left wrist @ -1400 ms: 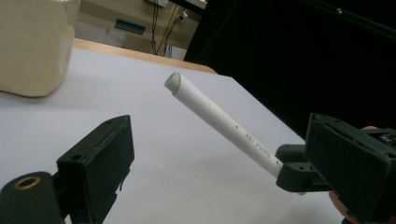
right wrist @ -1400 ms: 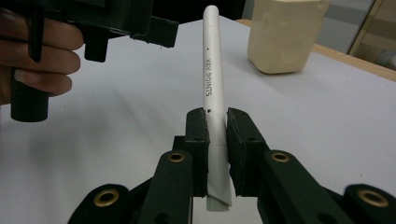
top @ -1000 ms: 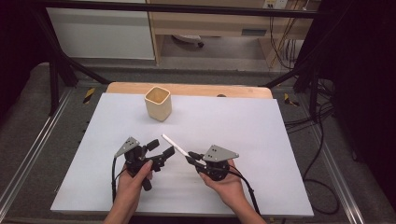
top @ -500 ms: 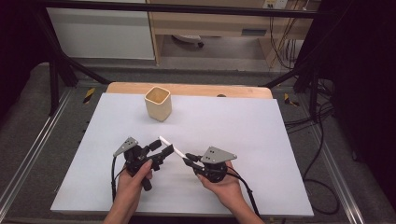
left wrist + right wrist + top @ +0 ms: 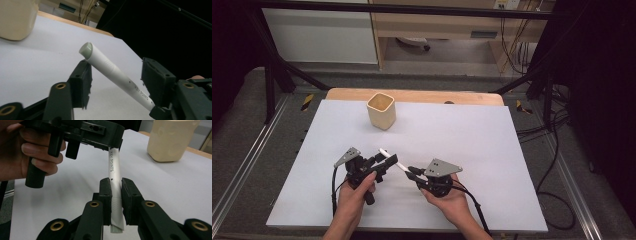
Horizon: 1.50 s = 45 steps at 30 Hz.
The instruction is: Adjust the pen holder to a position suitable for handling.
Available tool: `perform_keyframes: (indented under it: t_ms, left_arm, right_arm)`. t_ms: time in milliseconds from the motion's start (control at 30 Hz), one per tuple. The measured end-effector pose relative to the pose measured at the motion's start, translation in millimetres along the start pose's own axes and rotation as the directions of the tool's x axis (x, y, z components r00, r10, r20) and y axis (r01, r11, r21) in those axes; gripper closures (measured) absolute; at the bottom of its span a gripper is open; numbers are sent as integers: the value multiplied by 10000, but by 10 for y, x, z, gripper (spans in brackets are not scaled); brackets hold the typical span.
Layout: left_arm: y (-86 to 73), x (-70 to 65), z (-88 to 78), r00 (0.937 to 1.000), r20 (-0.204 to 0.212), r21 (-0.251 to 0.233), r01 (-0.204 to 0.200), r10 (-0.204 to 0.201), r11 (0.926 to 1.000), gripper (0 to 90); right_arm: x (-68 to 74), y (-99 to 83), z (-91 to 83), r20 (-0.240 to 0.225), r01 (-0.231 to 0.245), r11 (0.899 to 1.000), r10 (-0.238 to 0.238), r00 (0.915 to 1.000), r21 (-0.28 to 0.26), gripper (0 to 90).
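A white pen (image 5: pixel 391 159) printed "KEY POINTS" hangs above the white table sheet (image 5: pixel 472 135), near its front middle. My right gripper (image 5: pixel 413 173) is shut on the pen's (image 5: pixel 113 168) near end, with both pads squeezing the barrel between the right gripper's (image 5: pixel 116 181) jaws. My left gripper (image 5: pixel 385 161) reaches in from the left around the other end. Its jaws have just been closing. In the left gripper view the pen (image 5: pixel 107 66) crosses between the left gripper's (image 5: pixel 116 65) pads, brushing the left pad's top corner, with a gap at the right pad.
A cream square cup (image 5: pixel 381 110) stands upright at the back left of the sheet, also seen as the cup (image 5: pixel 17 17) and the cup (image 5: pixel 172 140). A wooden board edge (image 5: pixel 412 95) runs behind it. Cables trail off the right side.
The left gripper's jaws have narrowed around the pen's free end. Both hands and the pen have stayed where they were.
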<state>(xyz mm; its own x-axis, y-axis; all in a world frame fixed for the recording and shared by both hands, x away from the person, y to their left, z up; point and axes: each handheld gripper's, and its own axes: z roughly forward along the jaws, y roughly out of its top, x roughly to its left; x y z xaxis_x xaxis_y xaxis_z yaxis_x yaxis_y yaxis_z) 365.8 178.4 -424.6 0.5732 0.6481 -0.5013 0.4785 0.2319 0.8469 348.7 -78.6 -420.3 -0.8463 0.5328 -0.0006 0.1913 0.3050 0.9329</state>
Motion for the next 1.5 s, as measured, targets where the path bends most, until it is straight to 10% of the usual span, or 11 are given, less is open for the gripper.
perform_keyframes:
  t_ms: [433,633,1500]
  left_arm:
    - [-32,8,-6,9982,428,-67,432,-429,9990,675]
    - [-8,-35,-19,9863,1460,-87,787,-766,9969,781]
    - [27,-83,-48,9945,1043,-178,-111,129,9998,787]
  right_arm:
    - [13,-37,46,-101,-131,9997,133,9999,192,788]
    - [29,-58,84,-154,-84,9993,90,9998,373,788]
    - [3,-73,98,-398,-458,9978,477,9981,471,615]
